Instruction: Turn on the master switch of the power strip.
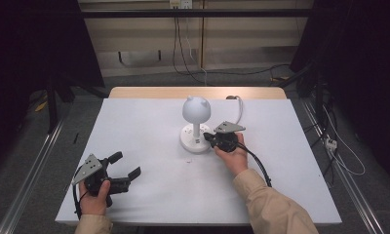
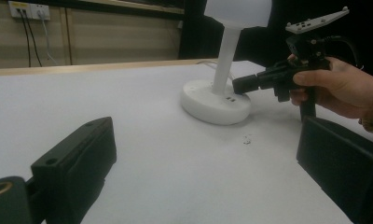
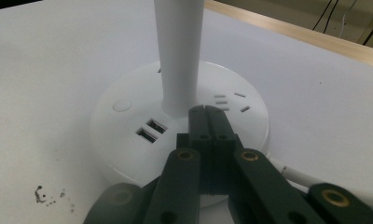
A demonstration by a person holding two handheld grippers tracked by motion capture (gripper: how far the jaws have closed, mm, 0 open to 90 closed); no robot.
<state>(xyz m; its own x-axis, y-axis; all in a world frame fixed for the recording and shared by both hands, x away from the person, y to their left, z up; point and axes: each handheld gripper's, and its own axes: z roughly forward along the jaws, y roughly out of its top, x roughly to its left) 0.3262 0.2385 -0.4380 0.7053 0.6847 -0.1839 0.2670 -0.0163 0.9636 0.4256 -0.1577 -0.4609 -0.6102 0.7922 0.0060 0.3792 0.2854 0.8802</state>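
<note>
A white lamp (image 1: 195, 127) stands upright near the middle of the white table (image 1: 149, 122), its round base (image 3: 128, 135) carrying 2 USB ports (image 3: 151, 130). The right gripper (image 1: 211, 138) has its jaws pressed together, tips over the base beside the stem (image 3: 180, 51). The left gripper (image 1: 126, 165) rests near the table's front-left, jaws spread wide, holding nothing.

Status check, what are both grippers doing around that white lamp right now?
Left gripper open, low near the table's front edge, holding nothing. Right gripper shut, tips over the lamp base beside the stem. Nothing in the way.
</note>
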